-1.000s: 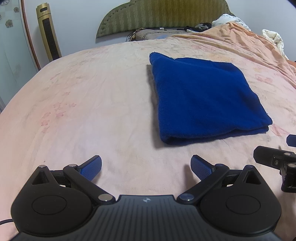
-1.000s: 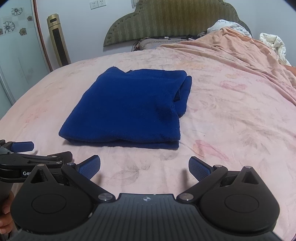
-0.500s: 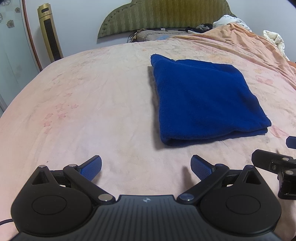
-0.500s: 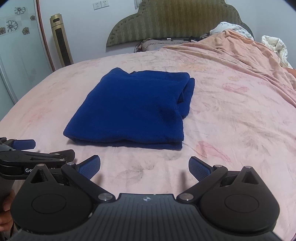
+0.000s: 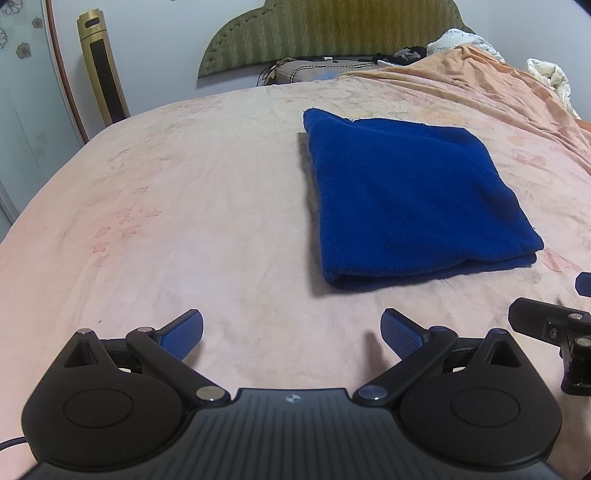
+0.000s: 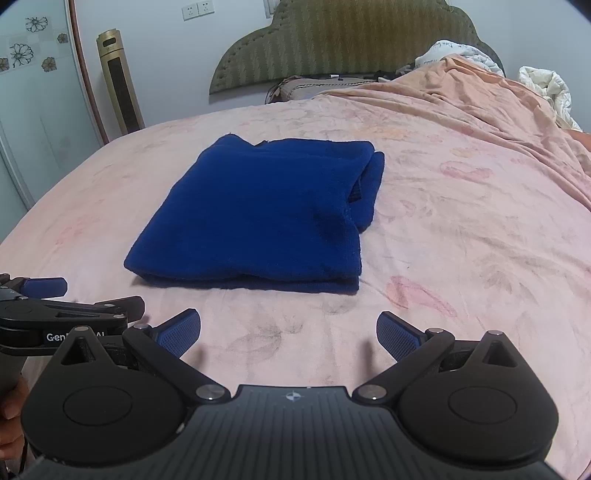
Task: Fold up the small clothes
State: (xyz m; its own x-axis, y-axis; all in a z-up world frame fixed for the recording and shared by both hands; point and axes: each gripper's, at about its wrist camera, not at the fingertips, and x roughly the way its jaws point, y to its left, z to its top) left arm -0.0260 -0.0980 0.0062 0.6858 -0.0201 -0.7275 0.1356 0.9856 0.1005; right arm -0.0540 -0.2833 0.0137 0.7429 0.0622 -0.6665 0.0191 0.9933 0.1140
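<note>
The folded blue garment (image 6: pixel 258 218) lies flat on the pink bed (image 6: pixel 461 240). The left gripper (image 5: pixel 291 332) and right gripper (image 6: pixel 288 330) hover side by side short of it, jaws spread wide, holding nothing.

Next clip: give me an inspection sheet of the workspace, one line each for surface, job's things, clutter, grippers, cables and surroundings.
Surface: pink floral bedsheet, wrinkled, with faint dark smudges near the grippers.
Job's things: dark blue fleece garment, folded into a rectangle, lying flat on the sheet, touched by neither gripper.
Clutter: rumpled orange blanket and white bedding at the far right; pillow by the headboard.
Grippers: left gripper open, empty; right gripper open, empty; both short of the garment.
Cables: thin black cable at the left gripper's base.
Surroundings: green padded headboard, gold tower fan, wall sockets.
</note>
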